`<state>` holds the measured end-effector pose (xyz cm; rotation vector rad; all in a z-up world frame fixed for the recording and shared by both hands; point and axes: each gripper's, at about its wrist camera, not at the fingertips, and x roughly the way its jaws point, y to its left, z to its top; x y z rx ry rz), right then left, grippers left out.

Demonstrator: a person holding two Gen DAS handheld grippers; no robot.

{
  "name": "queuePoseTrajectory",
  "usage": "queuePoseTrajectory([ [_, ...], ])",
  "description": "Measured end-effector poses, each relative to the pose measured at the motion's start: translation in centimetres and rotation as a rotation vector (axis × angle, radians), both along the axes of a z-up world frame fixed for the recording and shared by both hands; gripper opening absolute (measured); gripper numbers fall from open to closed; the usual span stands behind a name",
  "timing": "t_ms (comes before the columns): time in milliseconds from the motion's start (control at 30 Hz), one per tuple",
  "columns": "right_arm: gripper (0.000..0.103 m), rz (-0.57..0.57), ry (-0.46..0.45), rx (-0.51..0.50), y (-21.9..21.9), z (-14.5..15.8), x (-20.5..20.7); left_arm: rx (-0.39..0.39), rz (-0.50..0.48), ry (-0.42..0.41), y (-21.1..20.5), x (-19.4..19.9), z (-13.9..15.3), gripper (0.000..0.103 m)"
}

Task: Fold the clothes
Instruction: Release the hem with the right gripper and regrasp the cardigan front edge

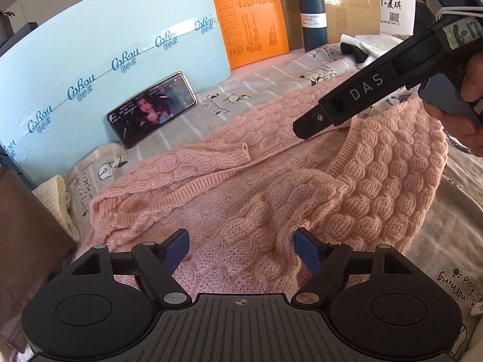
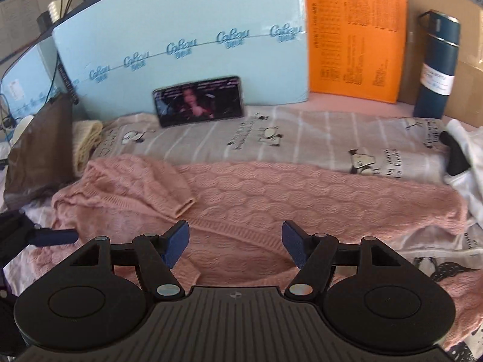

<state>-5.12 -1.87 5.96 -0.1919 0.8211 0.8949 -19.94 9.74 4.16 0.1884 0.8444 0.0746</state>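
A pink cable-knit sweater [image 1: 271,187] lies spread on the printed bed sheet, one sleeve [image 1: 211,157] folded across its body and the neckline [image 1: 347,144] toward the right. My left gripper [image 1: 241,241] is open just above the sweater's near part, holding nothing. My right gripper [image 2: 235,241] is open over the sweater [image 2: 271,193], empty. In the left wrist view the right gripper [image 1: 305,128] reaches in from the upper right, its tip above the neckline. The tip of the left gripper's finger [image 2: 54,236] shows at the left edge of the right wrist view.
A phone [image 1: 151,108] with a video playing leans on a light blue board [image 1: 90,45]. An orange sheet [image 1: 250,12] and a dark teal bottle [image 1: 312,12] stand at the back. White and black clothes [image 2: 465,157] lie right. A cream knit [image 2: 87,141] and brown bag [image 2: 39,150] lie left.
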Motion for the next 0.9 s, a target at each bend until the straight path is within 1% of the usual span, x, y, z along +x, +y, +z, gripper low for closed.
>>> queuePoseTrajectory([
  [133,0.066,0.025,0.029,-0.009,0.6,-0.5,-0.2,-0.005,-0.003,-0.005,0.2,0.1,0.1,0.079],
  [267,0.066,0.026,0.053,-0.015,0.5,-0.8,0.1,-0.014,0.002,-0.011,0.3,-0.2,0.1,0.079],
  [500,0.066,0.030,0.133,-0.027,0.5,-1.6,0.7,-0.021,-0.006,-0.015,0.2,-0.3,0.2,0.080],
  [767,0.065,0.088,0.213,-0.046,1.7,-2.5,0.1,-0.038,-0.031,-0.004,0.0,-0.2,0.1,0.080],
  [867,0.061,0.126,0.256,-0.069,2.2,-3.0,-0.2,-0.078,-0.024,-0.009,0.6,-0.9,0.6,0.080],
  [900,0.049,0.140,0.271,-0.077,2.3,-3.2,-0.3,-0.091,-0.014,-0.006,1.0,-1.2,0.8,0.080],
])
